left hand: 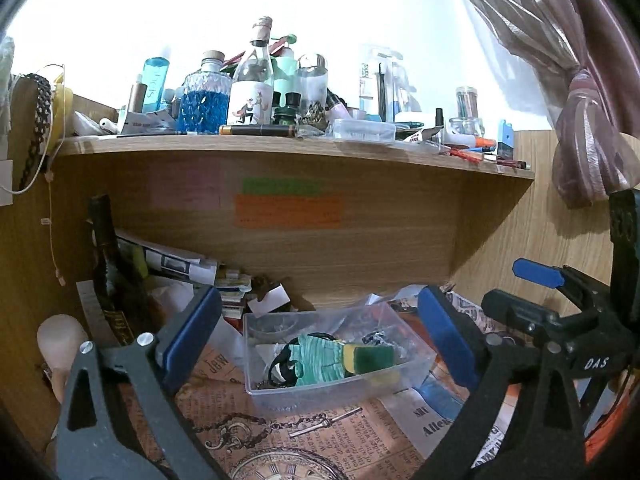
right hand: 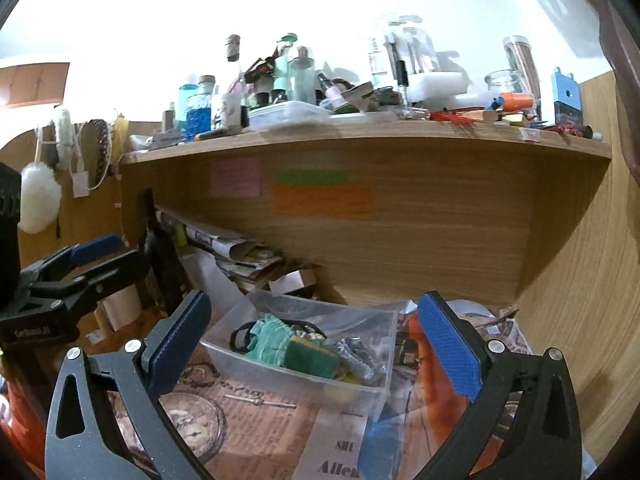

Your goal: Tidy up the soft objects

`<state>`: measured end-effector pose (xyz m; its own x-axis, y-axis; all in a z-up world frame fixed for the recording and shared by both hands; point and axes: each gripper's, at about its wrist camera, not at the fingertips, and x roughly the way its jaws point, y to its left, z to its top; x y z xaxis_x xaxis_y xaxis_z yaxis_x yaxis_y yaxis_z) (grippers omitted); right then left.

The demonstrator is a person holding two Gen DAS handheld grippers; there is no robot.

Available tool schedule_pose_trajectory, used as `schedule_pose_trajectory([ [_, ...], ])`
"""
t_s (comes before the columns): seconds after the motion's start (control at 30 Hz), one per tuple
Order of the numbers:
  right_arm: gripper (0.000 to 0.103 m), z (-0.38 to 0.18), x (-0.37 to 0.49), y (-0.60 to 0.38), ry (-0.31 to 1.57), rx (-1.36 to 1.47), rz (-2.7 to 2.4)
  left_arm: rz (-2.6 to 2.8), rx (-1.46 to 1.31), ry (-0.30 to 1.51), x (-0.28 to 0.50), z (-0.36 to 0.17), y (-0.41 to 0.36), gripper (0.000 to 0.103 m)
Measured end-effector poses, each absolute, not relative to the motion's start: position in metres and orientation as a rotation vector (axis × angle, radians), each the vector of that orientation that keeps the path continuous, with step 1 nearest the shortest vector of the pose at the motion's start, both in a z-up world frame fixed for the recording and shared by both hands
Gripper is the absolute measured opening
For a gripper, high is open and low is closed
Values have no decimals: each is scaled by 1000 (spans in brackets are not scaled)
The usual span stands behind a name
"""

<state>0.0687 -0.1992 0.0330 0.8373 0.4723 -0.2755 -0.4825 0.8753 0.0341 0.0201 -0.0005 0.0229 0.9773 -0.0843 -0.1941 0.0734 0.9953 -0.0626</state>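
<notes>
A clear plastic bin (left hand: 320,398) (right hand: 280,380) sits on the newspaper-covered desk under a wooden shelf. In it lie a crumpled green cloth (left hand: 320,360) (right hand: 266,340), a yellow-and-green sponge (left hand: 368,358) (right hand: 308,354), black hair ties (left hand: 278,364) (right hand: 240,336) and a metal scrubber (right hand: 356,354). My left gripper (left hand: 318,296) (right hand: 116,254) is open just in front of and above the bin, with nothing between its blue pads. My right gripper (right hand: 314,298) (left hand: 516,292) hangs beside it to the right, also open and holding nothing.
The shelf (left hand: 280,148) above is crowded with bottles and jars. A dark bottle (left hand: 108,272) and a stack of papers (left hand: 180,264) stand at the back left. A curtain (left hand: 560,60) hangs at the right and a white pompom (right hand: 38,200) at the left.
</notes>
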Motion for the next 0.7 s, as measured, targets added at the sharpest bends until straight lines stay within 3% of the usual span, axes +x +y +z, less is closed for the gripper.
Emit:
schedule_pose_trajectory([
  [0.7, 103, 31, 70, -191, 292, -32, 529, -54, -75, 230, 27, 15, 1, 102],
])
